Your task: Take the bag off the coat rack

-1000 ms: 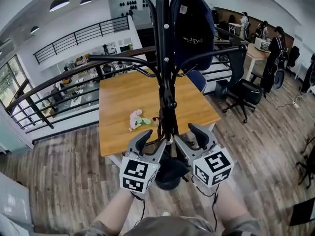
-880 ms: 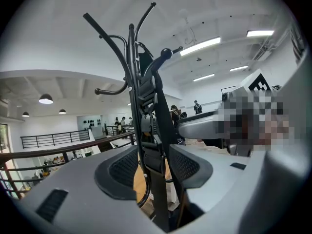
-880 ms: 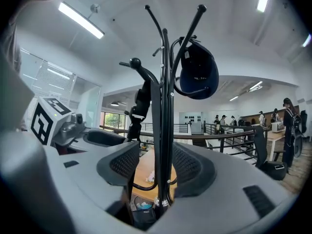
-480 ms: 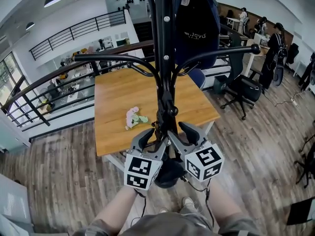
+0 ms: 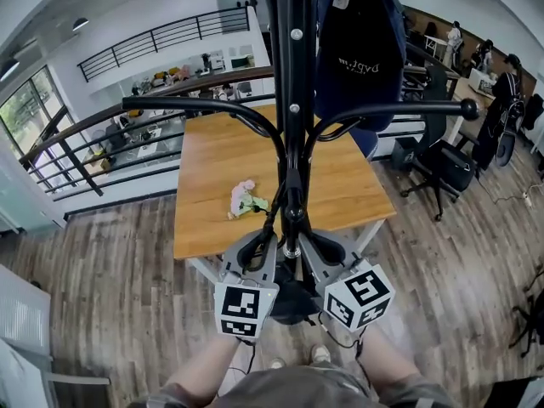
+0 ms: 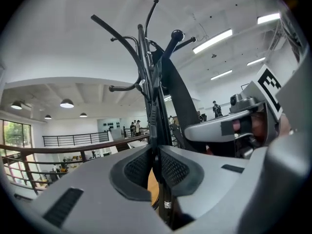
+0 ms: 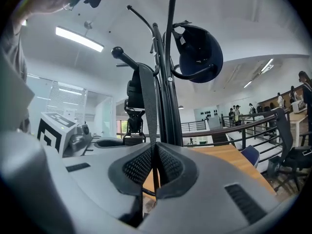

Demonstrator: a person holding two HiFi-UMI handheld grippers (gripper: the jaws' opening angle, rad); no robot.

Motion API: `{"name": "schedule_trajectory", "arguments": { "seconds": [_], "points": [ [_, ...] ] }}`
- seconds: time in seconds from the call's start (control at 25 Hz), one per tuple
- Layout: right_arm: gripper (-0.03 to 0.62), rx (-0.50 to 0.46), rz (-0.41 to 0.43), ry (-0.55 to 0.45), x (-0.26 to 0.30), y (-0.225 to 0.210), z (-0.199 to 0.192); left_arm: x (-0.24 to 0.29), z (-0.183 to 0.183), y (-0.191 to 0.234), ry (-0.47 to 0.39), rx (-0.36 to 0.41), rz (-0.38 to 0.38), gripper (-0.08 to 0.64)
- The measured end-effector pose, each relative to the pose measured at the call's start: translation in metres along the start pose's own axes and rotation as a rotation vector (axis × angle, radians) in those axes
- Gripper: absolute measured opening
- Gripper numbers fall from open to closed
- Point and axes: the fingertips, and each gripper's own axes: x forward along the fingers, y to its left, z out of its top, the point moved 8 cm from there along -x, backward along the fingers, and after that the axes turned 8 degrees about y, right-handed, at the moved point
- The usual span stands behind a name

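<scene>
A dark navy bag [image 5: 357, 45] hangs high on the black coat rack [image 5: 293, 100]; it also shows in the right gripper view [image 7: 197, 52]. Its long strap [image 7: 147, 106] runs down beside the pole. Low on the pole, my left gripper [image 5: 270, 246] and right gripper [image 5: 308, 246] meet from either side. In the left gripper view the jaws [image 6: 156, 162] are closing, their pads pressing on a thin dark strap [image 6: 155, 126]. My right gripper [image 7: 156, 165] is shut on the grey-black strap. The marker cube of each gripper shows in the other's view.
A wooden table [image 5: 212, 168] stands just behind the rack, with a small pink and green thing [image 5: 246, 199] on it. A black railing [image 5: 102, 147] runs behind, office chairs [image 5: 446, 164] and people stand at the right. The rack's dark base [image 5: 293, 303] is by my feet.
Both grippers have moved inward to the pole and their jaws have gone from wide open to closed on the strap. The head view has come closer to the rack.
</scene>
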Motion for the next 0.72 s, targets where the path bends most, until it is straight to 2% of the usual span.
{"name": "schedule_trajectory", "arguments": {
  "seconds": [0.24,0.4,0.52,0.64,0.72],
  "points": [
    [0.031,-0.002,0.133,-0.038,-0.022,0.003,0.014,-0.02,0.007,0.004,-0.034,-0.072,0.049,0.037],
    [0.031,-0.027,0.212,-0.112,-0.039,0.007,0.046,-0.044,0.034,0.008,-0.103,-0.074,0.113,0.037],
    [0.032,-0.082,0.267,-0.158,-0.054,0.013,0.07,-0.066,0.056,0.01,-0.156,-0.086,0.16,0.037],
    [0.032,-0.136,0.321,-0.191,-0.064,0.022,0.088,-0.091,0.072,0.016,-0.184,-0.086,0.215,0.037],
    [0.031,-0.134,0.357,-0.214,-0.065,0.026,0.098,-0.107,0.079,0.023,-0.194,-0.1,0.25,0.035]
  ]
}}
